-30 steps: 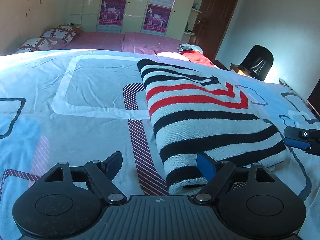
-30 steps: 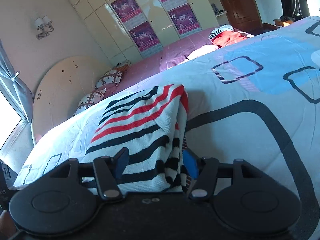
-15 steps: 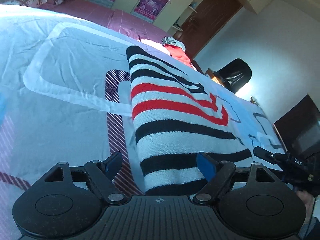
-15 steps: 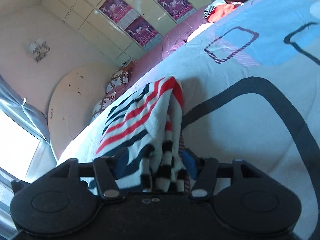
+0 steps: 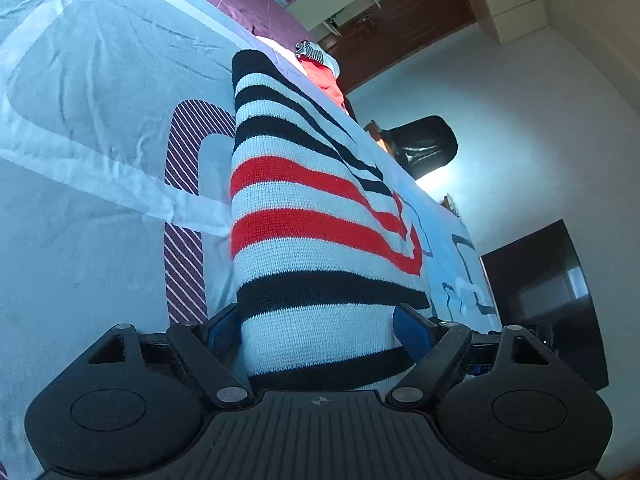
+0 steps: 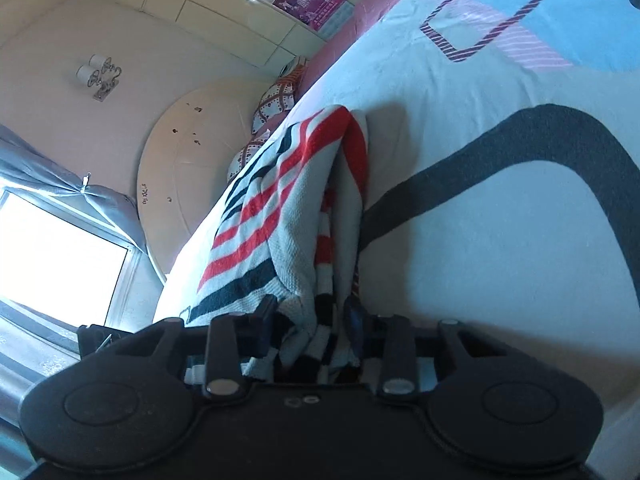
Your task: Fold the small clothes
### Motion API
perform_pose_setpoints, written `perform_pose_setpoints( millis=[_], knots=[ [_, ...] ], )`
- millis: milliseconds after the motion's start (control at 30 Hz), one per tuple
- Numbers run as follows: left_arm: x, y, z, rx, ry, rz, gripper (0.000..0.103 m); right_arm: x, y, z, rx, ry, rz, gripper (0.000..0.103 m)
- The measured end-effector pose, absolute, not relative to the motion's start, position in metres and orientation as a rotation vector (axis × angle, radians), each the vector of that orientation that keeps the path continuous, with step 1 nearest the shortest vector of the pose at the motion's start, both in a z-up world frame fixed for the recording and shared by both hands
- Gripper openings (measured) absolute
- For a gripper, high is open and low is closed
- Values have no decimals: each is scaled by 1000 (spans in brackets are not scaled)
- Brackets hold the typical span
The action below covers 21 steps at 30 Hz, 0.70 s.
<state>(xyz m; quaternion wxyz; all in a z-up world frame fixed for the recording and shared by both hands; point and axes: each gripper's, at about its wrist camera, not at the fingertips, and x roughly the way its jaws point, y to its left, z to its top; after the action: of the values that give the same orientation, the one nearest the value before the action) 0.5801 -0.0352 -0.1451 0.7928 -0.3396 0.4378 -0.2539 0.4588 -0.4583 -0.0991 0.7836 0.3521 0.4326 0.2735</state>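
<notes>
A knitted sweater (image 5: 312, 232) with black, white and red stripes lies folded lengthwise on the bed. Its near end runs between the fingers of my left gripper (image 5: 320, 330), whose jaws stand wide with the cloth filling the gap. In the right wrist view the sweater (image 6: 280, 216) is bunched and lifted at its near end, and my right gripper (image 6: 312, 320) is shut on that end. The cloth hides the inner faces of both grippers' pads.
The bed sheet (image 5: 80, 140) is pale blue with rounded square patterns. A pile of red and striped clothes (image 5: 324, 72) lies at the far end. A black chair (image 5: 424, 144) and a dark cabinet (image 5: 548, 292) stand beyond the bed. Pillows (image 6: 276, 100) lie by the headboard.
Both grippers have moved onto the sweater's near end and tilted upward. The right gripper has closed on the cloth and raised it. The cloth now fills the left gripper's gap.
</notes>
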Motion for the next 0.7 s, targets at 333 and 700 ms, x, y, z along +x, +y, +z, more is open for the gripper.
perform_pose_setpoints(
  millis=[333,700],
  knots=[
    [603,-38,-152,-741,932,-590,80,483,-457,-102,737,947,649,44],
    [619,-55,-152,-681,893,-568,64,493,-449,-102,711,950,687,43]
  ],
)
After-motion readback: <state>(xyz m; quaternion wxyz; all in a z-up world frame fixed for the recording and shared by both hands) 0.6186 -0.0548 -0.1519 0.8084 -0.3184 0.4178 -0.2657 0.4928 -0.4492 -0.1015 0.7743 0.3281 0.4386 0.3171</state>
